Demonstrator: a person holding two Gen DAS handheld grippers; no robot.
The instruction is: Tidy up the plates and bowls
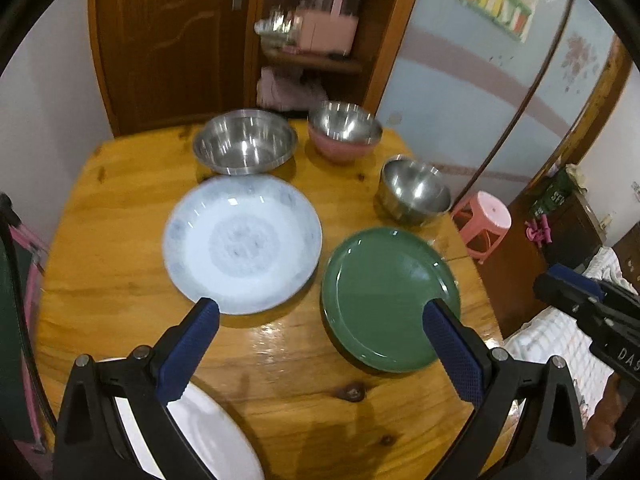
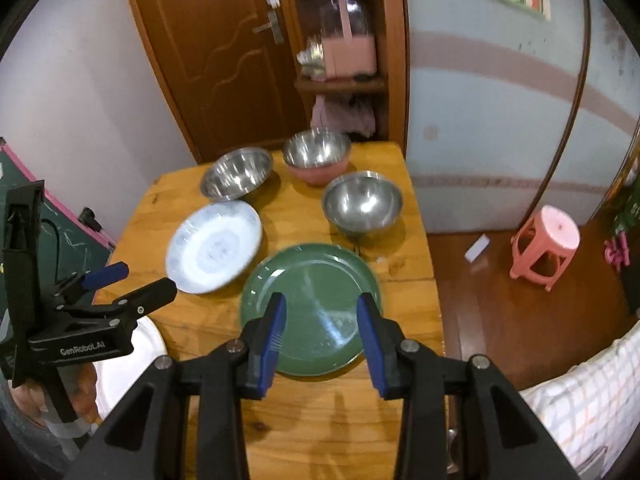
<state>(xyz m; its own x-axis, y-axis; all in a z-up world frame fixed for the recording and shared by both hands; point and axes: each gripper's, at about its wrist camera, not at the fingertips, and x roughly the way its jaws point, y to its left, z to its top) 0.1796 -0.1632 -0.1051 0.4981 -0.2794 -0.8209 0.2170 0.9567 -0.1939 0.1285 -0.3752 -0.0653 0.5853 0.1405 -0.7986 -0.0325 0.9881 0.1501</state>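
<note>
On the wooden table (image 1: pixel 280 364) lie a pale blue patterned plate (image 1: pixel 244 244) and a green plate (image 1: pixel 388 300), side by side. A white plate (image 1: pixel 200 432) sits at the near left edge, partly under my left gripper (image 1: pixel 322 312), which is wide open and empty above the table. At the back stand a wide steel bowl (image 1: pixel 246 142), a steel bowl (image 1: pixel 344 124) nested in a pink bowl (image 1: pixel 340 152), and a third steel bowl (image 1: pixel 414 192). My right gripper (image 2: pixel 322 300) hovers over the green plate's (image 2: pixel 312 276) near edge, partly open, with nothing between its pads.
A pink stool (image 2: pixel 548 240) stands on the floor right of the table. A checked cloth (image 2: pixel 580 400) lies at the near right. A wooden door and shelf unit (image 2: pixel 340 80) stand behind the table. A green chalkboard (image 2: pixel 60 232) leans at the left.
</note>
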